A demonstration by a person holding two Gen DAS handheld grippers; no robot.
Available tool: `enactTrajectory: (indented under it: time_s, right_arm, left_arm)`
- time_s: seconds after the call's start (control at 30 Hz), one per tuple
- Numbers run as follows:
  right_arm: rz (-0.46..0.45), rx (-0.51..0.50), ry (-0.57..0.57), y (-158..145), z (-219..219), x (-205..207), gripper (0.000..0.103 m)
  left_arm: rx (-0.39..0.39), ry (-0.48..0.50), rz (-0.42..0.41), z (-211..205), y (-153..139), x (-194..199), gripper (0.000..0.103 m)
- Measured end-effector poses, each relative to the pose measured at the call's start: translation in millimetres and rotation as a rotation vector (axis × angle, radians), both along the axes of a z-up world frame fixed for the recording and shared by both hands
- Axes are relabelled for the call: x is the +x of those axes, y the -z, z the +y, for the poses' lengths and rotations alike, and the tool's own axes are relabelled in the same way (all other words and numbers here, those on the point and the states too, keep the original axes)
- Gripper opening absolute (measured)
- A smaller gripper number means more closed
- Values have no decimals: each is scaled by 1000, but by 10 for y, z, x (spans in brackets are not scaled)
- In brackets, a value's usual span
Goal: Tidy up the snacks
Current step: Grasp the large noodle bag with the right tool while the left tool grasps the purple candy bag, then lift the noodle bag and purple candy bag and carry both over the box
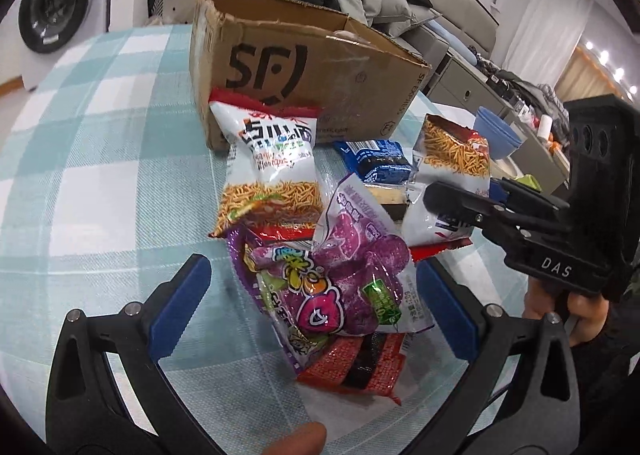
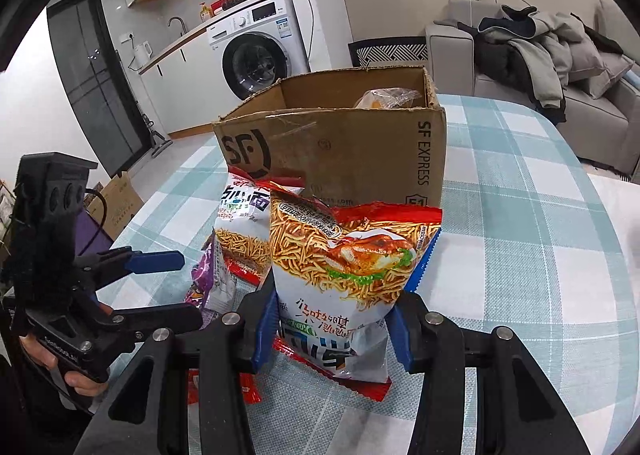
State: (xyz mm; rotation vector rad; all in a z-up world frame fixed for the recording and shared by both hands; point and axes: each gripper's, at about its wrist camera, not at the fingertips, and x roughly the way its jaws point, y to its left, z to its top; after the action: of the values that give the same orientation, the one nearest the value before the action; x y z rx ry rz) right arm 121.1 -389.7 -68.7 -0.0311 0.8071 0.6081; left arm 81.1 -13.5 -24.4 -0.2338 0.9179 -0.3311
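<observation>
An open cardboard SF box [image 1: 304, 71] stands on the checked tablecloth, also in the right wrist view [image 2: 352, 151]. A pile of snack packets lies in front of it. My left gripper [image 1: 312, 295] is open, its blue pads either side of a purple candy bag [image 1: 332, 287] without touching it. My right gripper [image 2: 332, 331] is shut on a white noodle snack bag [image 2: 348, 267] and holds it upright; it shows in the left wrist view [image 1: 452, 163]. A second noodle bag [image 1: 272, 171] leans against the box.
A blue biscuit packet [image 1: 376, 159] and a red packet [image 1: 356, 367] lie in the pile. A bagged item [image 2: 384, 97] sits inside the box. Blue bowls [image 1: 496, 131] stand at the right. A sofa with clothes [image 2: 552, 55] and a washing machine [image 2: 256, 59] are behind the table.
</observation>
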Motion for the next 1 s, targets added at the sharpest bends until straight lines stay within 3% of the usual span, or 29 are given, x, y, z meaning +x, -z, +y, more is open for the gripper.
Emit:
enactTrajectory:
  time_s: [0.23,0.37,0.6,0.87,0.9,1.0]
  right_arm:
    - [1,1,10,1,-20,9,48]
    - [-2,0,10,-1,-26,4,48]
    - [-3,-1,10,-1,-31,4,48]
    - [-20,5,15,-49,-59,-25,48]
    - [-22,9,18,-60,-69,-28,48]
    - [-29,12,22,-82,-80,-44,48]
  left_arm:
    - [-23,-9,38,-23,189,98,102]
    - [-20,-11,48,-87,282,143,92]
    - [-1,-23,37,-108,285,151,66]
    - [55,-1,-19,-184,121,96,50]
    - [57,1,-29,-178,85,76,37]
    - [53,13,-46,-162,-18,33,36]
